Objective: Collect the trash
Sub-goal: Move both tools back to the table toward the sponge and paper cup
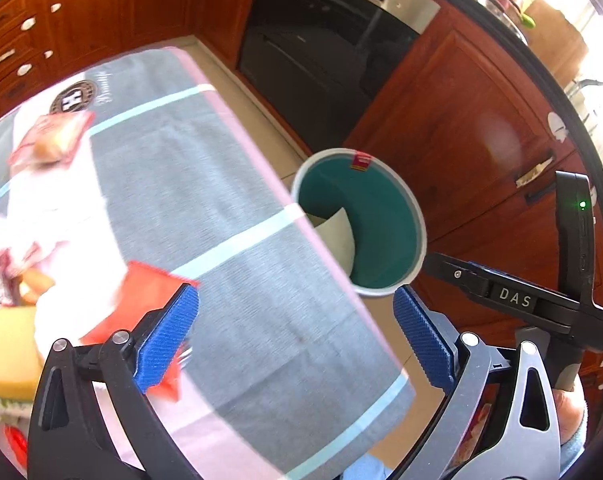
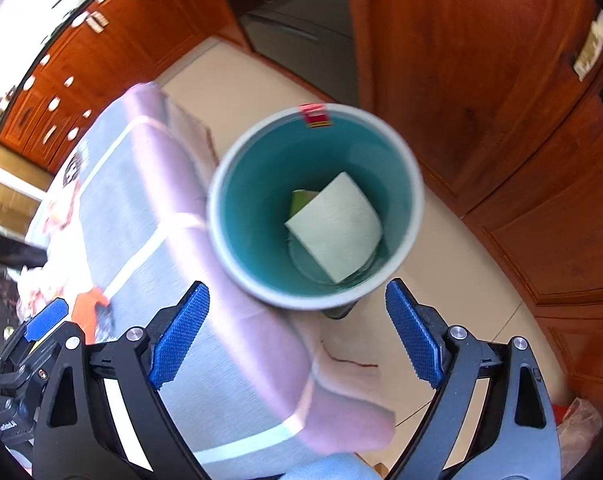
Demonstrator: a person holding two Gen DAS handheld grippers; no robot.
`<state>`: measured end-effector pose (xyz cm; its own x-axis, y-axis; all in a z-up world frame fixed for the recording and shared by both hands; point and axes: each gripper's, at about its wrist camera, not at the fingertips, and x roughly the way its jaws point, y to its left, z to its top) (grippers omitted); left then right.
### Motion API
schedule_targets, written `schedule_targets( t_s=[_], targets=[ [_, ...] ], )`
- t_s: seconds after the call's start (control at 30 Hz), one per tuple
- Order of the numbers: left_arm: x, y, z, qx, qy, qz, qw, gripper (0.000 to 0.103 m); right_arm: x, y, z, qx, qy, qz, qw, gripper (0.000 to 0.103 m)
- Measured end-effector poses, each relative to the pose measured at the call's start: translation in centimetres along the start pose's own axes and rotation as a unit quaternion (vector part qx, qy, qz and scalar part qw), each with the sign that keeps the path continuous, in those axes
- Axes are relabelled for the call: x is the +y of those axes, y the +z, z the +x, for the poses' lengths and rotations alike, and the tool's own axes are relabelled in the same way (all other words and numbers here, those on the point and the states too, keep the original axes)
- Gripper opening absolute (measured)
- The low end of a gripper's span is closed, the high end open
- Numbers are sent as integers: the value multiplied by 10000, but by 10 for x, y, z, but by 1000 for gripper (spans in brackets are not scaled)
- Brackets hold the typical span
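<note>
Left wrist view: nearest, the left gripper (image 1: 295, 334), blue ribbed pads spread wide, nothing between them. Beneath it a table draped in a grey towel with pale-blue stripes and a pink edge (image 1: 229, 208). A flat orange-red wrapper (image 1: 141, 304) lies on the towel just behind the left pad, partly hidden by it. Further left, blurred: a red-and-white snack packet (image 1: 55, 138) and a yellow block (image 1: 5, 344). Off the table's edge stands a round teal bin with a pale rim (image 1: 381, 224); the edge hides part of its mouth. A black handle marked DAS (image 1: 513, 300) juts in at right. Behind, red-brown wooden cabinets (image 1: 461, 128) and a dark oven front (image 1: 317, 56).

Right wrist view: right gripper (image 2: 297, 334), jaws released and empty, hangs over the bin (image 2: 415, 200). Inside lie a folded white paper napkin (image 2: 335, 226) and a green scrap (image 2: 299, 202) half under it. The towel's corner (image 2: 229, 320) overlaps the bin's near-left rim.
</note>
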<state>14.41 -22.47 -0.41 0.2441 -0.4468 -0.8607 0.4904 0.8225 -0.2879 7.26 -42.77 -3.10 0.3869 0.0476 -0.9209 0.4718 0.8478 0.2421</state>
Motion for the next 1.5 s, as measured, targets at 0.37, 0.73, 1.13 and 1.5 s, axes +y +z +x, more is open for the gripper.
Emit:
schedule_targets(
  t_s=[0.37,0.73,1.13,1.5],
  targets=[
    [82,-54,-87,-611,351,-373,9968,99,105,-41,-18,-23,151,-886,9959,86],
    [183,-107,-146,-931,576,-929,9896,99,206,-78,-13,156,373,-1636,9857,86],
    [248,-136,-156,-866,822,-1248,9850,99,287,-101,13,501,609,-2284,9704,86],
    [263,-150,-138,-625,589,-1326,9874,99,368,-128,41,559,509,-3674,9270,86]
  ],
)
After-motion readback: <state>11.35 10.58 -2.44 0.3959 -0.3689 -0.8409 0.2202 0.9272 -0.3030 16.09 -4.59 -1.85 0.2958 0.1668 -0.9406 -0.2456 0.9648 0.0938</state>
